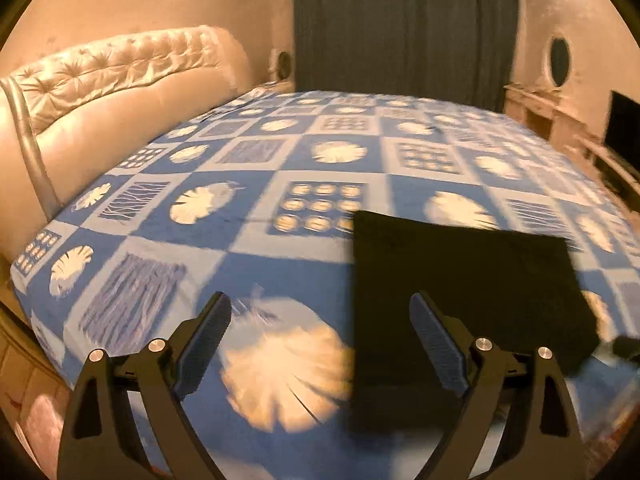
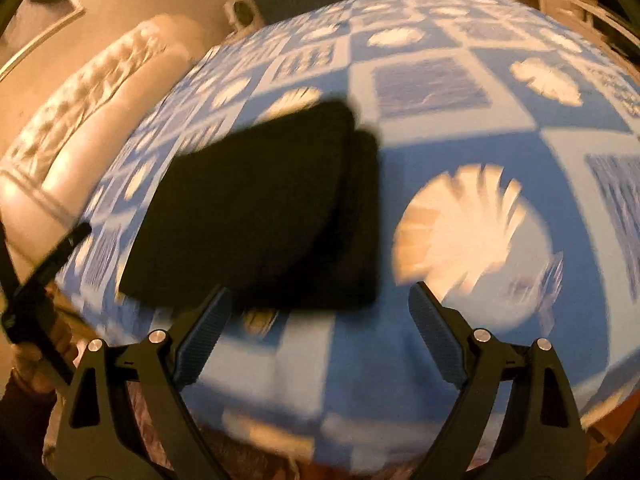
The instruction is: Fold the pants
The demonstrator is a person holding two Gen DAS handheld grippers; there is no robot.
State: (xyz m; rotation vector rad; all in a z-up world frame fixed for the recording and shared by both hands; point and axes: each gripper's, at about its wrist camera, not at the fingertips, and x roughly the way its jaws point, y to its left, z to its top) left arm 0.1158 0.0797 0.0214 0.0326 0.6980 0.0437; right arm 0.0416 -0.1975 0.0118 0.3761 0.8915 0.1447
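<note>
Bed [image 1: 256, 248] w/ blue-white patchwork sheet fills both views; tufted cream headboard [image 1: 116, 68] at far left, dark curtain [image 1: 404, 20] behind. Black pants [image 1: 464, 292] lie on the sheet near the bed's near edge, already down to a compact squarish stack, so folding looks essentially done, maybe one tidy-up left (my read). In right wrist view the stack [image 2: 256, 208] shows two layers: upper slab sits offset, w/ a strip of the lower layer peeking out on the right side. Long axis hard to call: bundle roughly square, both views motion-blurred. Key relation: from left gripper [image 1: 320, 344] the pants sit ahead and to the right, its right finger overlapping the cloth in frame; whether it touches the cloth can't tell. From right gripper [image 2: 320, 332] pants sit ahead and to the left, near edge just past its left fingertip. So stack is between the two tools; right one seems a bit nearer but blur makes that soft. Both sets of fingers spread wide, nothing held. Left gripper's tip also visible at left edge of right view. If another fold or squaring is wanted, either tool reaches inward; risk is dragging the top layer off the lower one.
</note>
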